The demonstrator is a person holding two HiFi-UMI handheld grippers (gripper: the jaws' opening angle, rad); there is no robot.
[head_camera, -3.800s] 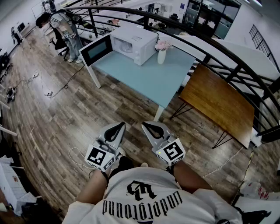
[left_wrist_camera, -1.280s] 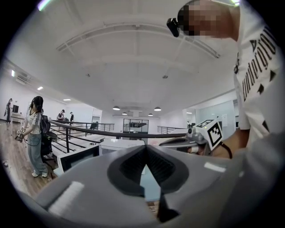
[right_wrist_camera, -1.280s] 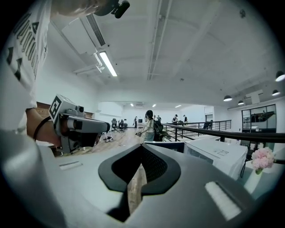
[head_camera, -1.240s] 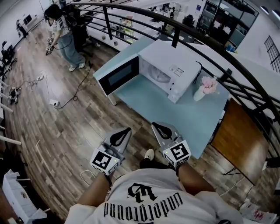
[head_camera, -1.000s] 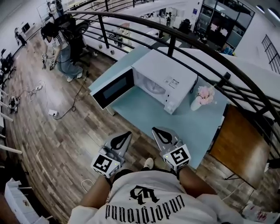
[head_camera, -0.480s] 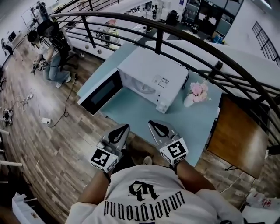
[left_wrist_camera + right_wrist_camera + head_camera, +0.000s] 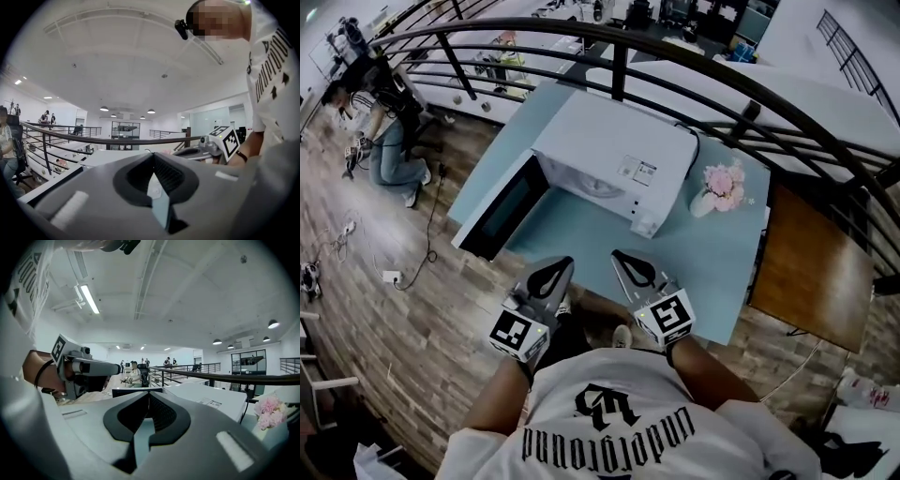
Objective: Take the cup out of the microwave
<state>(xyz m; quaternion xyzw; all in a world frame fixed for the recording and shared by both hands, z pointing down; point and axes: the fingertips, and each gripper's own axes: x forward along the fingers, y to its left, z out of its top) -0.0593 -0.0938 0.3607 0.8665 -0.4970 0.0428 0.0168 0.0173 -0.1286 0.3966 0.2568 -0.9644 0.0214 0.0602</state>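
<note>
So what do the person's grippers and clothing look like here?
Both the left gripper and right gripper are light grey, with black-lined jaws framing a teardrop-shaped opening. Each carries a cube of black-and-white square markers. The person wears a white short-sleeved T-shirt with black lettering.

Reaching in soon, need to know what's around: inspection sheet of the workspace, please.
Surface: light blue table, bare in front of the microwave.
Job's things: white microwave, door swung open leftward; cup not seen.
Clutter: vase of pink flowers right of the microwave.
Grippers: left gripper and right gripper both shut, empty, by the table's near edge.
Cables: black lead behind the microwave; cable on the floor, left.
Surroundings: railing behind, wooden table right, person crouching far left.
</note>
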